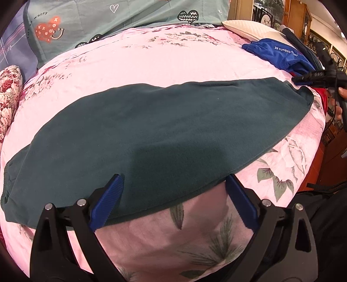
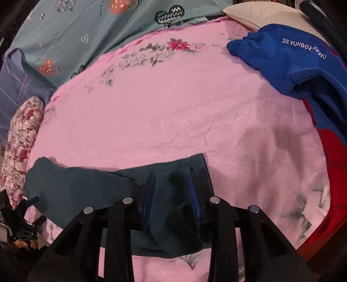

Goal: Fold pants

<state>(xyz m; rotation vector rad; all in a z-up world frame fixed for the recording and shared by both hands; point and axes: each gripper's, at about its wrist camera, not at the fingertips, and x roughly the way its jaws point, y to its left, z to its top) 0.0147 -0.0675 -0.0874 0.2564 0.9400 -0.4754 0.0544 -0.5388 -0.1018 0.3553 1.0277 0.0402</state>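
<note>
Dark green pants (image 1: 169,130) lie flat and stretched sideways across the pink floral bedspread (image 1: 151,60). My left gripper (image 1: 173,177) is open over their near edge, its blue pads (image 1: 112,195) wide apart and the cloth lying loose between them. In the right wrist view one end of the pants (image 2: 86,191) lies under my right gripper (image 2: 171,173). Its jaws stand partly apart above the flat cloth, so it is open. The left wrist view shows the right gripper (image 1: 308,78) at the pants' right end, with a hand behind it.
A blue garment (image 2: 292,60) and a red one (image 2: 331,173) lie at the bed's right side, near a cream pillow (image 1: 243,26). A floral pillow (image 1: 8,93) sits at the left. A teal heart-print quilt (image 1: 108,17) lies across the back. The bed drops off at the right.
</note>
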